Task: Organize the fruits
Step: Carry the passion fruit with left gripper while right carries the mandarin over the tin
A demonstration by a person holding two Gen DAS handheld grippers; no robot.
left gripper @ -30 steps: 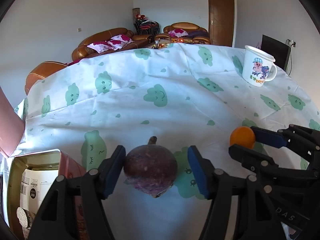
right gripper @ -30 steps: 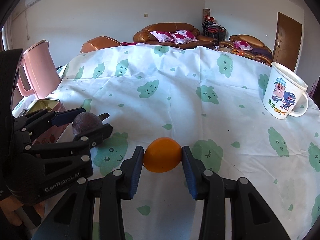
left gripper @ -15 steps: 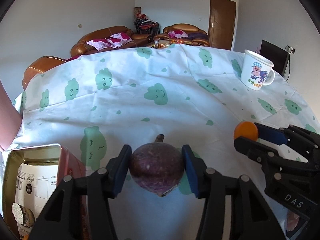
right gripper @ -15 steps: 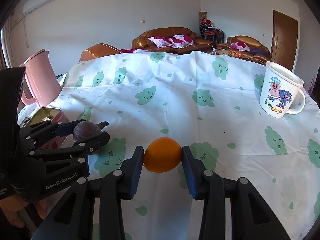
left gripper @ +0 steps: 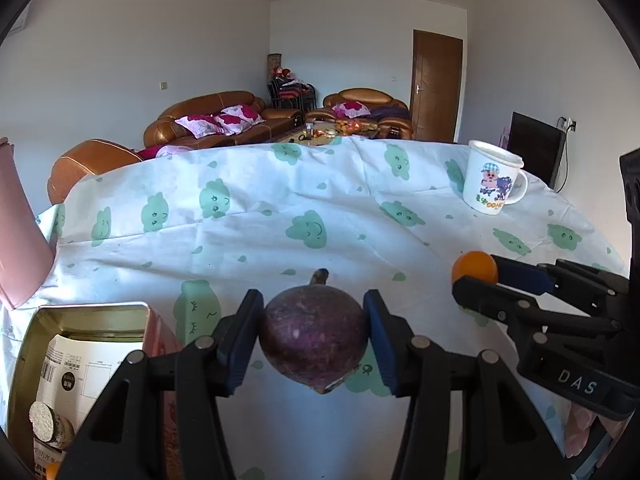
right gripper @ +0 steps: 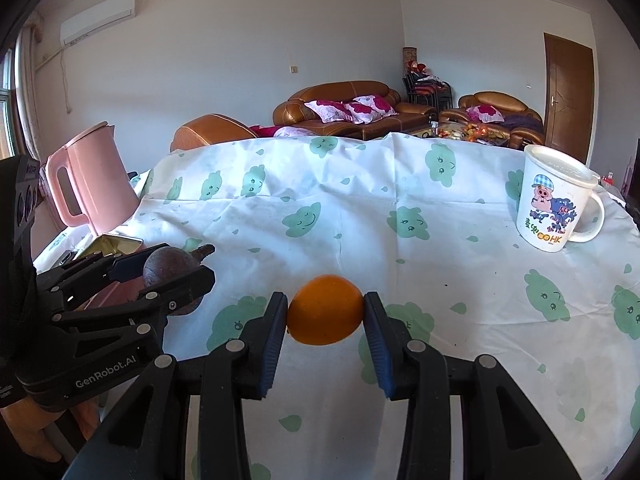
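Centrally, the left gripper clamps a purple mangosteen, stem pointing forward, above the tablecloth; the right gripper clamps an orange likewise. An open tin lies just left of the mangosteen, nearer the left gripper; probably its destination.

Two handheld grippers, side by side, each clamped on something.
Left gripper sits level beside right gripper, pads pressed inward.
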